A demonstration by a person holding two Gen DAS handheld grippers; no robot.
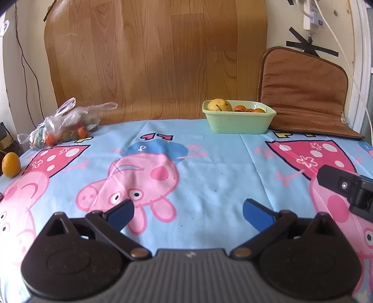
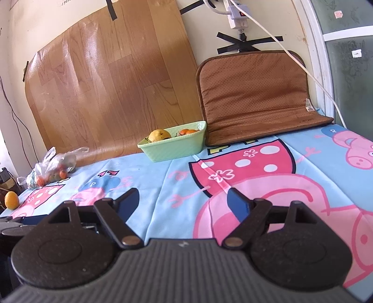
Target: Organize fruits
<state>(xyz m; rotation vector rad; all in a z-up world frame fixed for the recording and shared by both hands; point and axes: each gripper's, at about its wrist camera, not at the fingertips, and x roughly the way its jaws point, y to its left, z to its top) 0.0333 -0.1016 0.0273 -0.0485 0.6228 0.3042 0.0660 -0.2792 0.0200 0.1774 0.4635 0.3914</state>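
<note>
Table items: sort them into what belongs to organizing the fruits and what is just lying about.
Belongs:
green basket holding a pear and small oranges
plastic bag of fruit
loose yellow fruit

Lying about:
brown cushion
wood-pattern sheet
power strip

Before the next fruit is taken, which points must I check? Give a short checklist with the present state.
1. Left hand-held gripper open, nothing between the fingers: ok.
2. Right hand-held gripper open, nothing held: ok.
3. Green basket upright on the cloth, with room left: ok.
4. Loose yellow fruit free at the cloth's left edge: ok.
5. Plastic bag mouth open enough to reach the fruits inside: cannot tell.
</note>
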